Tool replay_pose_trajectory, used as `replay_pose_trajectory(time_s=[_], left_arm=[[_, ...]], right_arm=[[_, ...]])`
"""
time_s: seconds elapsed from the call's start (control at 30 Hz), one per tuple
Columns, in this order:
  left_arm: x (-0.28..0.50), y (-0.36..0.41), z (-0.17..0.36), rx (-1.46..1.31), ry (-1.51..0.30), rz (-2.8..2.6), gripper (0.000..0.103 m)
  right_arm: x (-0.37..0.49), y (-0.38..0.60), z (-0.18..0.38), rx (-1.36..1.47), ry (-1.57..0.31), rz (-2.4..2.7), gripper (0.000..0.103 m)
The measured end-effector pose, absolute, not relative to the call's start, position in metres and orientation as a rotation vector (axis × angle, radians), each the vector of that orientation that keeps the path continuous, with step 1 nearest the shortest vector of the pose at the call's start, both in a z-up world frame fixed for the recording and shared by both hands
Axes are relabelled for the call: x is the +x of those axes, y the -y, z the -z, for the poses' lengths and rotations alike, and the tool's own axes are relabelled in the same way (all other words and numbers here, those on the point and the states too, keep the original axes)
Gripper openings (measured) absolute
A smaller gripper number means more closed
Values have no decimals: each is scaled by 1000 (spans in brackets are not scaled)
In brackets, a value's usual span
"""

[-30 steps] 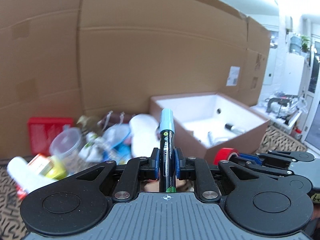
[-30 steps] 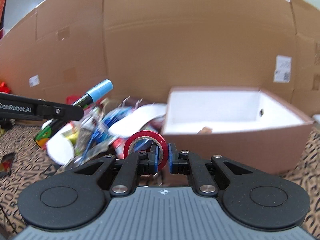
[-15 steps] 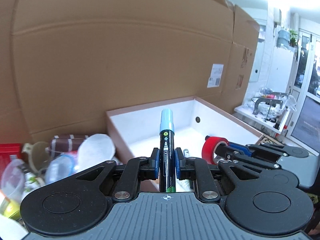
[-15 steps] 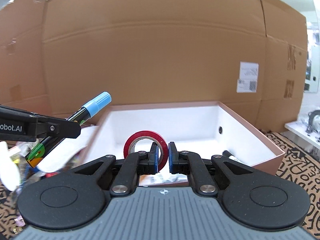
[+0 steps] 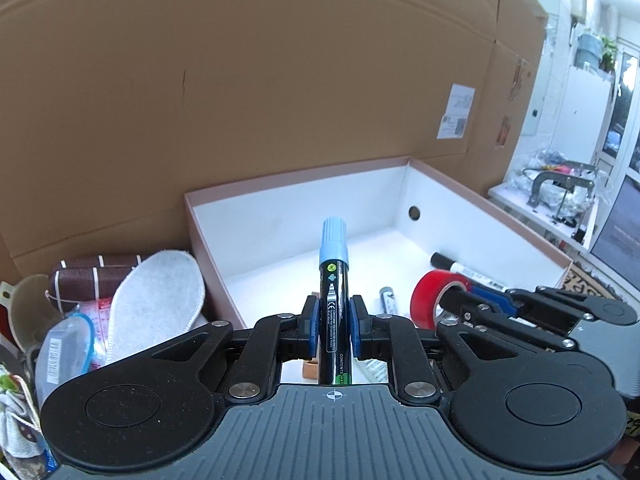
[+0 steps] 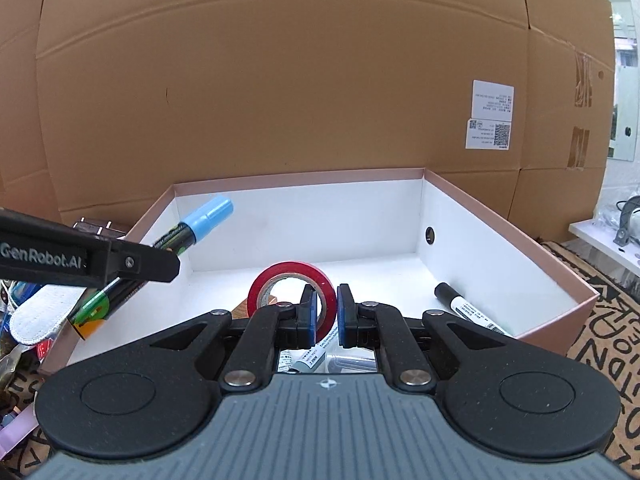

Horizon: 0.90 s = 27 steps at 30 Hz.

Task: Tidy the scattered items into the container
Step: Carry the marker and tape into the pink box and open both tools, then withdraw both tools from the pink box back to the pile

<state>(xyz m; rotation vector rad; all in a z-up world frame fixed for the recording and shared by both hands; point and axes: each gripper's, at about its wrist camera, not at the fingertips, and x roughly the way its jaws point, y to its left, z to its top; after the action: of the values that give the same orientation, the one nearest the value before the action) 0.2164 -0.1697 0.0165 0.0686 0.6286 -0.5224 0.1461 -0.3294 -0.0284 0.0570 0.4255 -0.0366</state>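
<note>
My left gripper (image 5: 334, 322) is shut on a black marker with a light blue cap (image 5: 333, 272), held upright over the near left part of the open pink box with a white inside (image 5: 304, 216). My right gripper (image 6: 323, 312) is shut on a red tape roll (image 6: 290, 280) and holds it over the box's (image 6: 500, 248) near middle. The tape also shows in the left wrist view (image 5: 434, 292), and the marker in the right wrist view (image 6: 192, 228). A black and white marker (image 6: 466, 306) and other small items lie in the box.
Scattered items lie left of the box: a white insole (image 5: 154, 296), a brown striped roll (image 5: 94, 276), a clear plastic packet (image 5: 64, 356). A tall cardboard wall (image 5: 280, 80) stands behind. A patterned mat (image 6: 608, 320) lies to the right.
Both grippers have moved right and forward from the clutter pile to over the box, each still holding its item.
</note>
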Motion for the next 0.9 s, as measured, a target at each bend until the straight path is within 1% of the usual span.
replay_pose_trajectory(time_s=[0.07,0.1,0.13,0.17,0.2,0.23,0.27,0.37,0.47,0.67,0.8,0.9], left_arm=[[218,169,-15,70,-630,516,13],[217,170,-15,78,-623,512,25],[215,170,-15,86,-610,509,48],[213,169,-15,89,-599,500,70],[210,167,-17,80,-581,510,85],[206,166,-19,69,-559,521,96],[202,165,-22,66,-547,510,98],[193,164,-28,93,-502,503,98],[188,160,-29,88,-499,497,98],[181,148,-31,56,-506,481,98],[173,138,-33,50,-503,469,102],[164,126,-34,47,-506,451,103]], right_arm=[[147,328,28,46,-430,38,13],[147,327,28,35,-434,37,19],[147,326,29,22,-437,33,38],[146,325,28,11,-431,37,49],[143,324,28,0,-414,48,66],[139,324,27,-12,-394,55,68],[136,324,25,-19,-380,58,68],[128,326,19,-18,-365,71,68],[122,326,17,-16,-359,84,69],[112,322,19,-7,-363,89,77],[107,315,19,-19,-361,84,83],[104,310,19,-22,-365,84,88]])
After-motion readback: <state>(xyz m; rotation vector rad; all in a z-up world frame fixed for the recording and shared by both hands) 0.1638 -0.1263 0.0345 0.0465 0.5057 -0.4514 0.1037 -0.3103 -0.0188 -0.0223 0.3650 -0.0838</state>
